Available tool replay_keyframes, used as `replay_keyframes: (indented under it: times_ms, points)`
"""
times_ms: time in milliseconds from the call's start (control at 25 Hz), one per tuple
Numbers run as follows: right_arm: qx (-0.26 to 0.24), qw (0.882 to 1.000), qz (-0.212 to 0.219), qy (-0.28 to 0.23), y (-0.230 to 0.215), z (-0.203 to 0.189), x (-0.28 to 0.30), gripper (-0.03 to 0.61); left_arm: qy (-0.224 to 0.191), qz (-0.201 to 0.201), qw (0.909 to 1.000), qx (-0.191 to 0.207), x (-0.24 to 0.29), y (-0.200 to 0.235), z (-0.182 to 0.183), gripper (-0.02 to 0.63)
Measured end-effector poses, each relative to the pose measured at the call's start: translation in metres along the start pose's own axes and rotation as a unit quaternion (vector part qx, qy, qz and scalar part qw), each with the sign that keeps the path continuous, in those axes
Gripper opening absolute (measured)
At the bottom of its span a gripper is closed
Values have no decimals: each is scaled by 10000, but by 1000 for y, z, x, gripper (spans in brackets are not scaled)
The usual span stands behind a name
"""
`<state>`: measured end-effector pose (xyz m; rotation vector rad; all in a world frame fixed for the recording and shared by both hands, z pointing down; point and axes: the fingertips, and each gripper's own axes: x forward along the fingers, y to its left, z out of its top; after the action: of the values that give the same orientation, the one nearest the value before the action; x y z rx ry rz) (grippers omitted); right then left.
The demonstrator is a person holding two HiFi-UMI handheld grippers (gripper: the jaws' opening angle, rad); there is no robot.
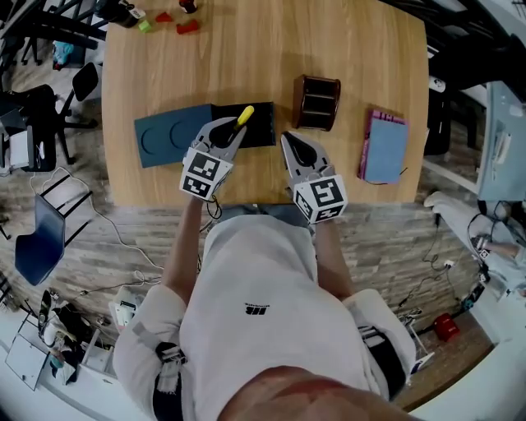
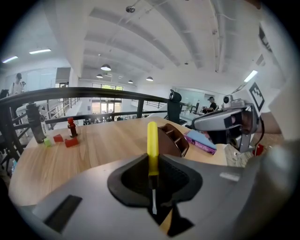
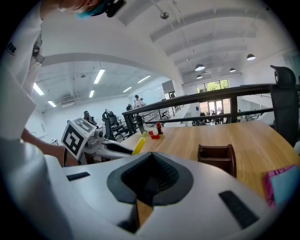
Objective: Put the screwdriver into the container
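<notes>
My left gripper is shut on the screwdriver, whose yellow handle sticks up past the jaws and whose metal blade points back toward the camera. The gripper is raised above the near part of the wooden table. The brown compartmented container stands to the right of it, also in the left gripper view as the container just beyond the handle. My right gripper hovers near the table's front edge, shut and holding nothing; it looks at the container and the yellow handle.
A dark blue mat and a black tray lie under the left gripper. A blue-and-pink notebook lies at the right. Red and green blocks and a small bottle sit at the far edge. Chairs and cables surround the table.
</notes>
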<state>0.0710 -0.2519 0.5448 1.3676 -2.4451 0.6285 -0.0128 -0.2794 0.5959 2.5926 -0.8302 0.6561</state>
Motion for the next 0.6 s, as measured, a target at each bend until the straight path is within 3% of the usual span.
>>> replay_keyframes:
  times_ms: [600]
  points:
    - [126,9998,-3,129,-18,-15,6,-5,640,-48,9979,-16,34,2,-35,75]
